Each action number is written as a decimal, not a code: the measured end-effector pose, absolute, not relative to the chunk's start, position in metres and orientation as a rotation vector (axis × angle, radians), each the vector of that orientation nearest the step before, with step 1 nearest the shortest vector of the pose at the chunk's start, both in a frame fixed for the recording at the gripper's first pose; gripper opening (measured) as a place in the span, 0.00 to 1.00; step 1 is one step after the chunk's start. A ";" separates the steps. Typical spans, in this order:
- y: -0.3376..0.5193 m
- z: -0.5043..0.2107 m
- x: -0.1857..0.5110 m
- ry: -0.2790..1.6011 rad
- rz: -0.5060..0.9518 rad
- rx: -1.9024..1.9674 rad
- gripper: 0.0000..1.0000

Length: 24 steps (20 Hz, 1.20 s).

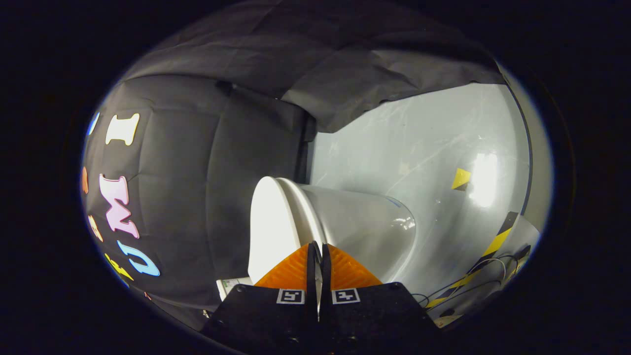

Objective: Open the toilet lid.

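Looking forward along the fingers, the gripper view is rolled sideways, so the floor stands at the right of the frame and the booth wall at the left. Item one: gripper (319, 245), lower centre of the frame, its two fingers drawn together with only a thin slit between their tips; nothing is held between them, and each finger base carries a small square marker. Item two: toilet (365, 231), white, at centre frame just beyond the fingertips, its bowl tapering toward the right. Item three: toilet lid (268, 222), white, oval, lying flat against the rim on the left side of the bowl, closed; the fingertips sit just in front of the seam where lid meets bowl, and whether they touch it cannot be told. Item four: floor (404, 148), pale grey and glossy, right half of the frame, with a bright light reflection. Item five: striped tape (498, 239), yellow and black, lower right on the floor. Item six: cables (473, 281), thin, beside the tape. Item seven: black cloth wall (197, 162), filling the left and upper parts of the frame.
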<state>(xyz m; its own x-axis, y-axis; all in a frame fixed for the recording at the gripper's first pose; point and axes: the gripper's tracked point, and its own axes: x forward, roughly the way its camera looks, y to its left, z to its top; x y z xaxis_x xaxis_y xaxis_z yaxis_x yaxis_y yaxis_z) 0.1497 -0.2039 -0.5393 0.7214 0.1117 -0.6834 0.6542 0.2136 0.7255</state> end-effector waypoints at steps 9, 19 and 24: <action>-0.179 -0.438 0.162 0.593 -0.366 1.090 0.06; -0.071 -0.291 0.185 0.437 -0.220 0.742 0.06; -0.023 -0.253 0.188 0.423 -0.180 0.581 0.05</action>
<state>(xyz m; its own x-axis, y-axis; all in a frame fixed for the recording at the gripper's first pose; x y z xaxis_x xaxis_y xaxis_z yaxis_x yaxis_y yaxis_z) 0.1877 -0.0226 -0.2527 0.8992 -0.0471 -0.4350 0.2815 0.8234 0.4927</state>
